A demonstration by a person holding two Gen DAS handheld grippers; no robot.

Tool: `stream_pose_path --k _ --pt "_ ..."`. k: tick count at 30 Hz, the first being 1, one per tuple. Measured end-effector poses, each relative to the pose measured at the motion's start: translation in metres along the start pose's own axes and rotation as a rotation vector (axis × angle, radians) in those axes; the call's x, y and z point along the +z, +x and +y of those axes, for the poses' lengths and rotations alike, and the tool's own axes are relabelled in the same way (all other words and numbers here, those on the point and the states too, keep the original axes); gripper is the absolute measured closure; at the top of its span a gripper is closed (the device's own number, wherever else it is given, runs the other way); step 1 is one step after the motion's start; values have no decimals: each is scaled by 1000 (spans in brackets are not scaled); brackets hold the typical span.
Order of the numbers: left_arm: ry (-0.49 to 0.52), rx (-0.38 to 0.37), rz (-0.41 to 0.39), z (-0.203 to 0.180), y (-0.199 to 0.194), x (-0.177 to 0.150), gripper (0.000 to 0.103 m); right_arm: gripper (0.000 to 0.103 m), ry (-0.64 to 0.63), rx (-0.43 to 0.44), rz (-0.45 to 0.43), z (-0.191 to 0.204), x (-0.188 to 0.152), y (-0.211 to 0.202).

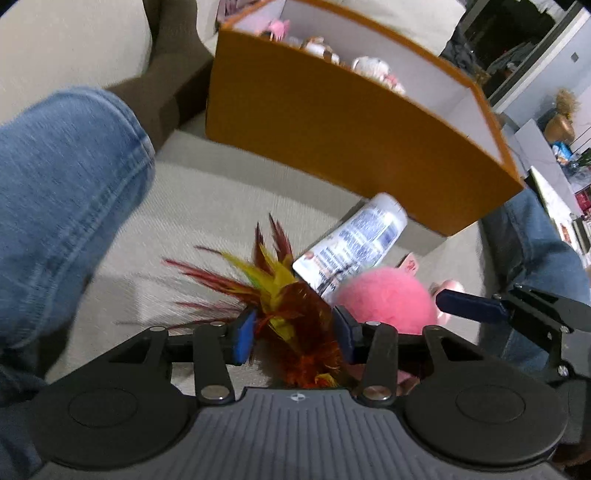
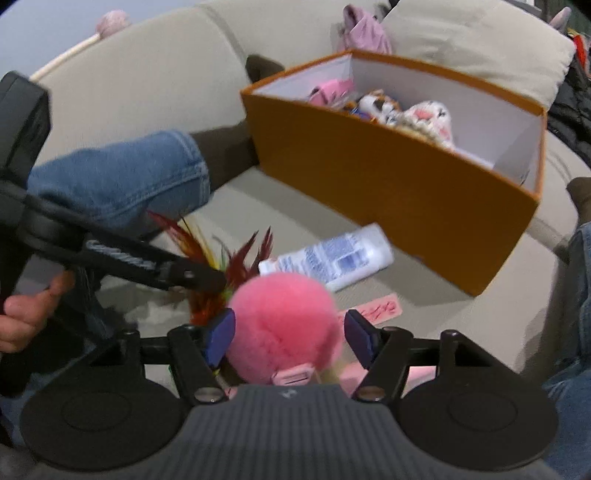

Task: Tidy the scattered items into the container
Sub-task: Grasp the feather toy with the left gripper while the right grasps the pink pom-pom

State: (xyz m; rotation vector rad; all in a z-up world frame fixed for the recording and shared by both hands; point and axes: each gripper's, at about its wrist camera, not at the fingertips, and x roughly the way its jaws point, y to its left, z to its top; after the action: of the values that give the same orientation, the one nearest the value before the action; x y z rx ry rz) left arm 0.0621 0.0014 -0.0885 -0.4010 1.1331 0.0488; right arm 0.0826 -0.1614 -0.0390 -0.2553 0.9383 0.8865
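An orange box [image 1: 332,129] with white inner walls stands on the beige sofa; it holds several soft toys and also shows in the right wrist view [image 2: 388,177]. My left gripper [image 1: 295,332] is shut on a red and yellow feather toy [image 1: 291,306]. My right gripper [image 2: 290,334] has its blue pads against a pink fluffy pompom [image 2: 284,325], shut on it; the pompom also shows in the left wrist view [image 1: 384,299]. A white tube [image 1: 354,243] lies on the cushion in front of the box, also in the right wrist view [image 2: 332,258].
Jeans-clad legs lie on the left [image 1: 62,206] and on the right [image 1: 535,236]. A pink tag [image 2: 380,308] lies on the cushion by the tube. A beige cushion [image 2: 480,44] and a purple item [image 2: 364,31] sit behind the box.
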Motion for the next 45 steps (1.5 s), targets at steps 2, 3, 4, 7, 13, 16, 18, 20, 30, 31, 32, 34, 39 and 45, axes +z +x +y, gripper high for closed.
stream_pose_path --k 2,3,4,7,13,16,18,20,30,31,32,34,39,45 --pt "-14 2 18 2 8 -3 52 36 -13 1 16 1 -1 8" --pt "-21 11 27 4 12 -4 52 36 -20 -1 24 2 -1 13" --pt "-27 20 31 5 15 -5 52 36 -24 -4 29 3 -2 17" --pt "-48 27 38 10 22 -5 52 36 -34 -11 40 3 -2 28" --pt "-13 28 13 10 25 -8 69 43 -25 -1 52 -2 -2 46" --pt "-9 19 -4 12 24 -11 87 49 1 19 28 -8 -1 46" --pt "-14 7 -21 15 20 -13 96 54 26 36 16 -11 0 44" --pt "-10 -4 -41 16 15 -15 97 55 37 38 5 -12 0 40" --pt "-4 -75 -169 14 -35 -18 103 56 59 55 -119 -13 4 2" --pt "-5 -76 -172 15 -37 -17 103 56 60 51 -128 -14 5 -2" --pt "-5 -76 -173 14 -38 -17 103 56 59 45 -135 -14 6 -5" --pt "0 -70 -166 12 -38 -18 103 56 64 40 -146 -16 7 -8" --pt "35 22 -152 2 -37 -20 42 56 89 32 -164 -22 6 -17" --pt "163 35 -81 -18 -26 -30 34 56 116 20 -165 -29 4 -17"
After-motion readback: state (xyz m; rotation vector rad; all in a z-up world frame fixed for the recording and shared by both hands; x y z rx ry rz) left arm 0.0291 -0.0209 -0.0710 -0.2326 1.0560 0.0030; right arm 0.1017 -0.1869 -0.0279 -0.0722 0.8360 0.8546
